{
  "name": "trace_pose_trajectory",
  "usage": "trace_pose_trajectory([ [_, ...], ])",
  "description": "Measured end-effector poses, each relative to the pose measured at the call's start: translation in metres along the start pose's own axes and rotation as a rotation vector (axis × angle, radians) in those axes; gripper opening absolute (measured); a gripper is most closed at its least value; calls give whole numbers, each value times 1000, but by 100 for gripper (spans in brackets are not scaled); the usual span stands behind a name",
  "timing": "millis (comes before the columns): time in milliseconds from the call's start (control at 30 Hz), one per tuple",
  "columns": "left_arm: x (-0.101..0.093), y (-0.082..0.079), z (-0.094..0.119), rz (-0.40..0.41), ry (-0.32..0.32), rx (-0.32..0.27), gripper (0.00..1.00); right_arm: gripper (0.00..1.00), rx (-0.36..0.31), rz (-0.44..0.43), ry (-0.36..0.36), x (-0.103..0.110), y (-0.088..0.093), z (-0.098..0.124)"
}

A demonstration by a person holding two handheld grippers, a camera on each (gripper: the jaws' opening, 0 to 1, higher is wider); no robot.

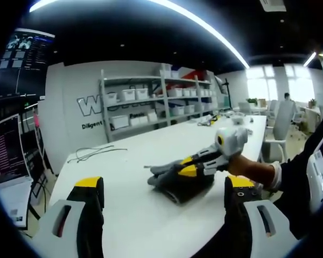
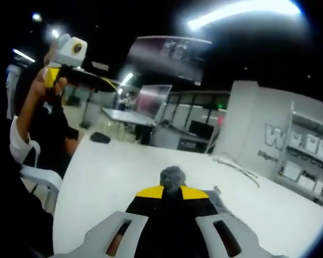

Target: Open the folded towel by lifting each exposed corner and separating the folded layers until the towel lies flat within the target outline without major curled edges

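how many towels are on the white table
1. A dark grey folded towel lies on the table, with the right gripper shut on its top layer. More could be hidden beneath.

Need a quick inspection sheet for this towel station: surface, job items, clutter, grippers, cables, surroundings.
Surface: white table, mostly bare.
Job's things: grey towel, still folded, bunched near mid-table; target outline not seen.
Clutter: small dark object near the far table edge; small items on the far end of the table.
Grippers: left gripper jaws apart, holding nothing, held short of the towel; right gripper shut on a pinch of towel.
Cables: loose cable lying on the table beyond the towel.
Surroundings: shelving with white bins, monitors, office chairs.
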State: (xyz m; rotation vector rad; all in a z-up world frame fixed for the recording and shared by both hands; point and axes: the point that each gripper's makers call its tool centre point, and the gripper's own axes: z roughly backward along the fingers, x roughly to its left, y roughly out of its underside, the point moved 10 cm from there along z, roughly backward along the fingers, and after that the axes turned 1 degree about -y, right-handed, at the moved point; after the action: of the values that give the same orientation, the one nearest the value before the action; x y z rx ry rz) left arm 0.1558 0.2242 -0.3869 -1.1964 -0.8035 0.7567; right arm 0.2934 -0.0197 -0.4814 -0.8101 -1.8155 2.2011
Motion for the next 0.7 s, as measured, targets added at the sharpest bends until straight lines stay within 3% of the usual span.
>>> trace_pose_trajectory([
  [700,-4,-1,0,-21,2,4,91,4,-62,-53,72,-16,-4,8],
])
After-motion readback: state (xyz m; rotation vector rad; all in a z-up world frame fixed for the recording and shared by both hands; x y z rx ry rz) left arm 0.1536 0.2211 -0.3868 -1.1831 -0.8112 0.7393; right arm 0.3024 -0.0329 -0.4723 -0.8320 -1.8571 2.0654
